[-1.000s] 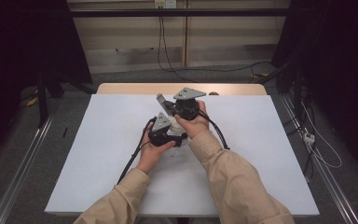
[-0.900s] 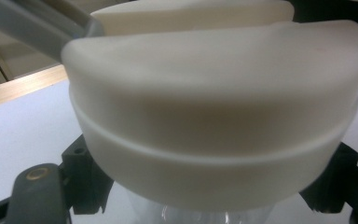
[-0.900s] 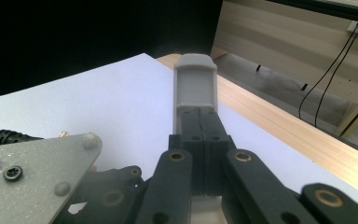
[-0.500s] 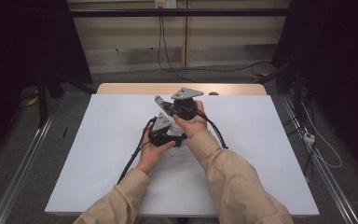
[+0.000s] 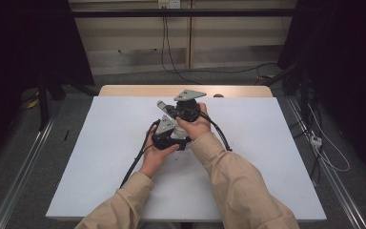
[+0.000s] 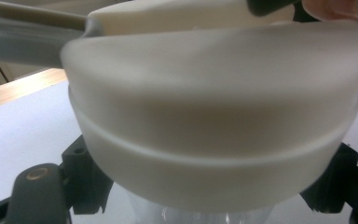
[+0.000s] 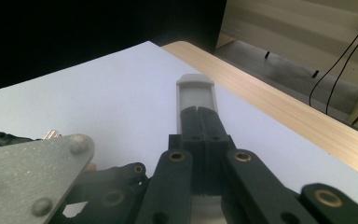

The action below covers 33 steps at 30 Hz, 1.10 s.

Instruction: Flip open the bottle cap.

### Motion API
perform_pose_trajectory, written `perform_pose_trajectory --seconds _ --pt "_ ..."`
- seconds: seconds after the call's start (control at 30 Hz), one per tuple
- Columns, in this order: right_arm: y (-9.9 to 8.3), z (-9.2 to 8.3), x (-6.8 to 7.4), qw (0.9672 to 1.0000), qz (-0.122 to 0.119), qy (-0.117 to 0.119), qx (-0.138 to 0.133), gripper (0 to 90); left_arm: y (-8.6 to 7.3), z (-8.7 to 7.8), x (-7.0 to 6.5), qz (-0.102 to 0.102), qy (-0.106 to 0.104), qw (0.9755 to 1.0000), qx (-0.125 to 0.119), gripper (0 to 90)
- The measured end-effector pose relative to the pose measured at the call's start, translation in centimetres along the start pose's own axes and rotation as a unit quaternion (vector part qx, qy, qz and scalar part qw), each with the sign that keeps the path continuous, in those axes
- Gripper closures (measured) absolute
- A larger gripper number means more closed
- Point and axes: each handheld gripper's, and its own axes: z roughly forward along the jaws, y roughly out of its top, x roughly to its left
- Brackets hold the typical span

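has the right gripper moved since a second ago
No. In the high view the right gripper sits at the same spot as before, just short of the table's wooden far edge, beside the left gripper.

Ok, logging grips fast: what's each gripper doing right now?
Left gripper: shut on the white lidded container.
Right gripper: shut on a grey-white handle.

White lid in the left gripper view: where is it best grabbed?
Probably by the flat grey handle jutting from its rim, jaws closing on its two flat faces: the white lid itself is wide, round and smooth, while the right gripper pinches that thin handle.
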Motion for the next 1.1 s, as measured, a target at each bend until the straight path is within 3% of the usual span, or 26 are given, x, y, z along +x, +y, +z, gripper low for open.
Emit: perform_pose_trajectory --seconds 0.33,0.7,0.83,1.0,1.03,1.1 --pt "0.0 0.1 0.0 1.0000 0.003 0.000 0.003 90.0 0.0 0.0 0.1 -0.003 -0.001 1.0000 -0.001 18.7" --pt "-0.1 -0.2 -0.3 1.0000 -0.001 0.001 -0.004 89.2 -0.1 0.0 0.2 -0.022 -0.003 0.9997 -0.004 18.3" --pt "0.0 -0.5 -0.3 0.9999 -0.004 -0.001 -0.010 84.8 -0.2 -0.1 0.4 -0.038 -0.007 0.9992 -0.001 13.8" --pt "0.0 -1.1 -0.2 0.9998 -0.003 -0.005 -0.017 77.9 0.0 -0.4 0.4 -0.037 -0.006 0.9993 0.007 8.0" --pt "0.0 -1.3 -0.2 0.9998 -0.001 -0.002 -0.020 76.4 0.0 -0.4 0.5 -0.038 -0.019 0.9991 0.011 6.6" --pt "-0.2 -1.7 -0.3 0.9997 0.002 -0.002 -0.023 71.7 0.0 -0.7 0.4 -0.035 -0.020 0.9991 0.016 6.4"
